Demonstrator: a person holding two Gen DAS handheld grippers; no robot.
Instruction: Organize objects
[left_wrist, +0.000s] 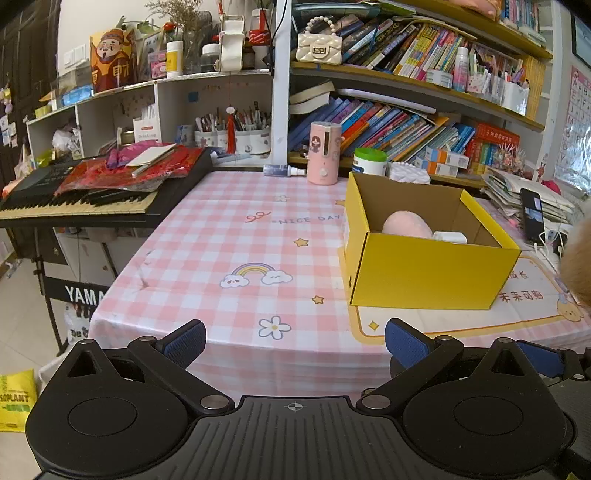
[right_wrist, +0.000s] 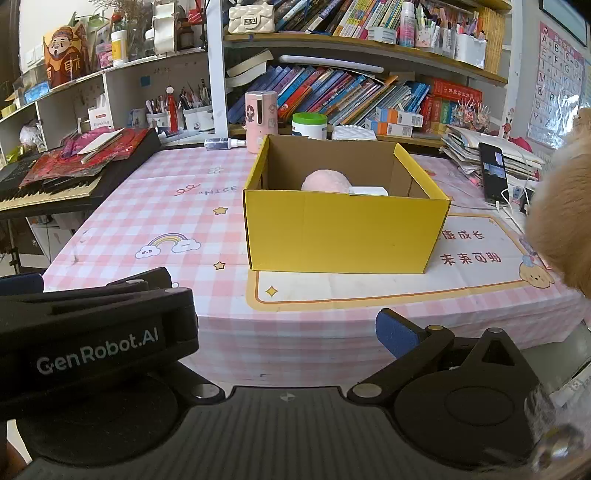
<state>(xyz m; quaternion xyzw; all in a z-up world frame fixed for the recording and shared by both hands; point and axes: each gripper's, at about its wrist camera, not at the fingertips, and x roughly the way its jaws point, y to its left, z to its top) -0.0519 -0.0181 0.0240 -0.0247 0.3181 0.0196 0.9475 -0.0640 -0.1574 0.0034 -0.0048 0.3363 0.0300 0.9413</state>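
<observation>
Box (left_wrist: 436, 269), yellow, sits on counter (left_wrist: 221, 236) ahead-right of left tool (left_wrist: 295, 338), jaws wide, empty. Pink plush (left_wrist: 406, 223) and white item (left_wrist: 450, 236) already inside. Right tool (right_wrist: 295, 325): 1 finger (right_wrist: 397, 336) visible, spread unclear. Risk: tools close together, could collide; fluffy thing (right_wrist: 557, 221) at right could snag.

A yellow box (right_wrist: 343, 232) with a brown inside holds a pink plush (right_wrist: 327, 181), on a bench (right_wrist: 155, 214) covered in pink-and-white check; blue fingers (left_wrist: 184, 341).
</observation>
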